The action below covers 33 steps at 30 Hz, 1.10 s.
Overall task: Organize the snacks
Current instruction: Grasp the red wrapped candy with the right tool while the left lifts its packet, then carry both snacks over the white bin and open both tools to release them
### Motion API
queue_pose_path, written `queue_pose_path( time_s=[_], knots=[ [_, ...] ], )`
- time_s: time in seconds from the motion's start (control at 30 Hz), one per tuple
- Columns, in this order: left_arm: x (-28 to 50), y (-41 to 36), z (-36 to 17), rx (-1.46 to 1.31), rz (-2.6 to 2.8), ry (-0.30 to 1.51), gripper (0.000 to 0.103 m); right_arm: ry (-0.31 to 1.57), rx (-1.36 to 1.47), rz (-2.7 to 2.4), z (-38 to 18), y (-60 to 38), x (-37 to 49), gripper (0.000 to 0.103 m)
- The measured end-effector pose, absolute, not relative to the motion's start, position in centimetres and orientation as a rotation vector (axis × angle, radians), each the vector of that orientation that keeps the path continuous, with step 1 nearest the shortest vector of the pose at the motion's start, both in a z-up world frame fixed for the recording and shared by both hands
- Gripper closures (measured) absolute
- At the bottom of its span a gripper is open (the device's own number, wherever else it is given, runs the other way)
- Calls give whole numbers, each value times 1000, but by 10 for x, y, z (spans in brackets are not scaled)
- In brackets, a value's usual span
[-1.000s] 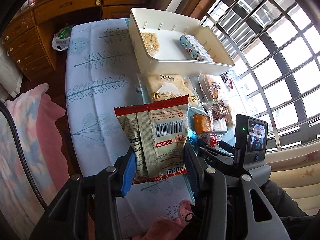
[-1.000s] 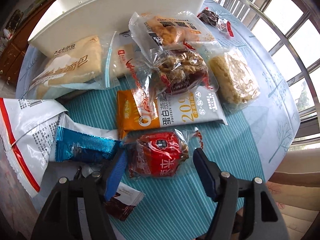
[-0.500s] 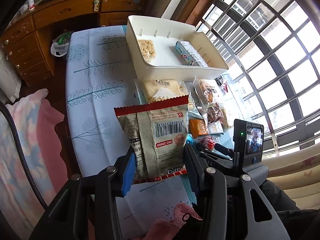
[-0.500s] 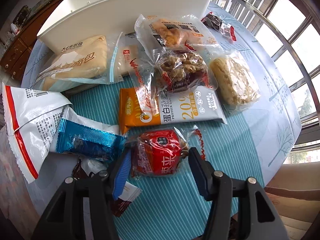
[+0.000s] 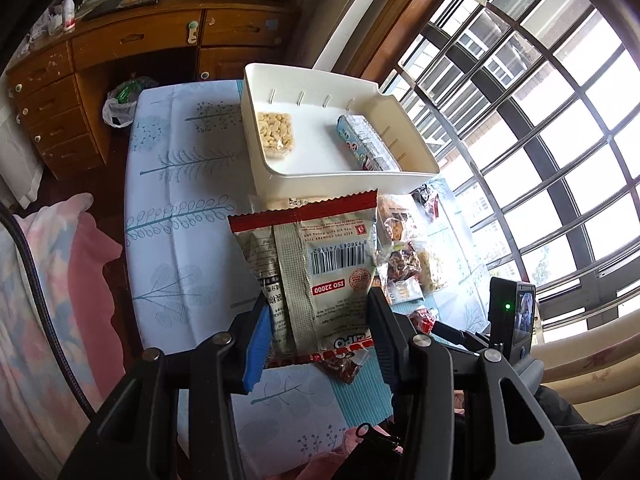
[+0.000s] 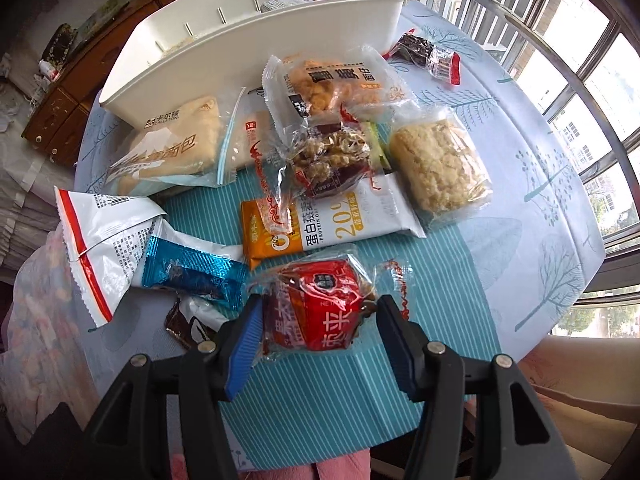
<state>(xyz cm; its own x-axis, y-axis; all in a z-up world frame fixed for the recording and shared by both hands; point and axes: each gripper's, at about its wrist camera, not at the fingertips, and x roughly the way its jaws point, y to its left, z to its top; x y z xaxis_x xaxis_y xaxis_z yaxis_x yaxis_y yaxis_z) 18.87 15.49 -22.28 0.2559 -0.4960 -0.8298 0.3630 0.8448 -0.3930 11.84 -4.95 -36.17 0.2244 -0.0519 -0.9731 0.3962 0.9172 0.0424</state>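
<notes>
My left gripper (image 5: 318, 336) is shut on a silver-and-red snack bag (image 5: 316, 272) and holds it upright above the table, short of the white tray (image 5: 340, 174). The tray holds a clear pack of pale puffs (image 5: 276, 134) and a blue-white packet (image 5: 366, 144). My right gripper (image 6: 320, 332) has closed in around a red wrapped snack (image 6: 324, 308) on the teal striped cloth, its pads at the wrapper's sides. The held bag also shows at the left in the right wrist view (image 6: 100, 248).
Loose snacks lie in front of the tray (image 6: 248, 48): bread bag (image 6: 168, 156), orange-white bar (image 6: 328, 224), walnut pack (image 6: 332, 156), crumbly cake (image 6: 440, 164), blue wrapper (image 6: 192, 272). A wooden dresser (image 5: 100, 72) stands beyond the table. Window bars are at right.
My left gripper has risen with the bag, so the tray and table look farther away. My right gripper's jaws have narrowed around the red snack.
</notes>
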Motion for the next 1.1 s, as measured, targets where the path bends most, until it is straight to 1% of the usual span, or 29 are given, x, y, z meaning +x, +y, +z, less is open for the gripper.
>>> queue_pose_path(
  time_s=[0.33,0.67,1.1],
  knots=[
    [203,122,-183,-145,-587,1130,59,1293,327,-254,-313,-82,121,46],
    [231,80,-143,-133,-556,1057,59,1199,292,-154,-255,-115,156,45],
    [278,30,-124,-110,-474,955,59,1024,190,-12,-205,-151,217,45]
  ],
)
